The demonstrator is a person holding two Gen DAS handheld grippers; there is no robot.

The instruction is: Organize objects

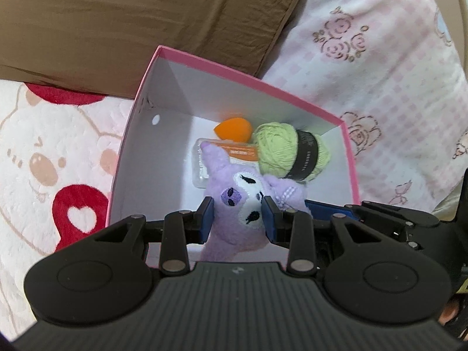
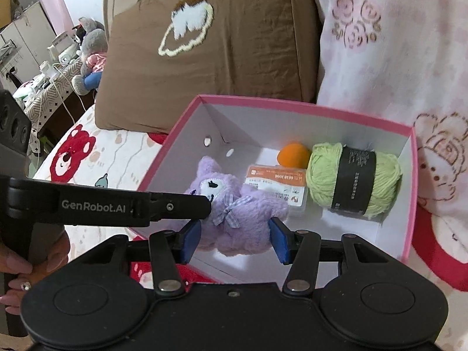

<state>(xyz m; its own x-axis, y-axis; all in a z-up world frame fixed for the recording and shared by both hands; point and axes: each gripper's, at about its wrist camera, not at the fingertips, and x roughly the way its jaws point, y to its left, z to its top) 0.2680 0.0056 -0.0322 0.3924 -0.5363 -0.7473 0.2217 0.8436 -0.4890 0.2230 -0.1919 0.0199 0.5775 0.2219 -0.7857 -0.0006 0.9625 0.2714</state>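
A purple plush toy (image 1: pixel 237 201) (image 2: pixel 239 219) hangs low inside the pink box (image 1: pixel 222 68) (image 2: pixel 292 106), which has white inner walls. My left gripper (image 1: pixel 238 222) is shut on the toy's head, its blue pads pressing both sides of the face. My right gripper (image 2: pixel 235 241) is shut on the toy's body below the checked bow. The left gripper's finger (image 2: pixel 175 207) crosses the right wrist view from the left. On the box floor lie a green yarn ball (image 1: pixel 278 152) (image 2: pixel 324 181), an orange sponge (image 1: pixel 234 130) (image 2: pixel 294 158) and a clear plastic case (image 1: pixel 239 152) (image 2: pixel 275 178) with an orange label.
The box sits on a bed cover printed with red bears (image 1: pixel 58 175) (image 2: pixel 73 152). A brown pillow (image 1: pixel 146 14) (image 2: pixel 219 44) leans behind it and a pink-and-white quilt (image 1: pixel 380 73) (image 2: pixel 395 44) rises on the right. A hand (image 2: pixel 17 263) holds the left gripper's handle. A cluttered table (image 2: pixel 44 73) stands far left.
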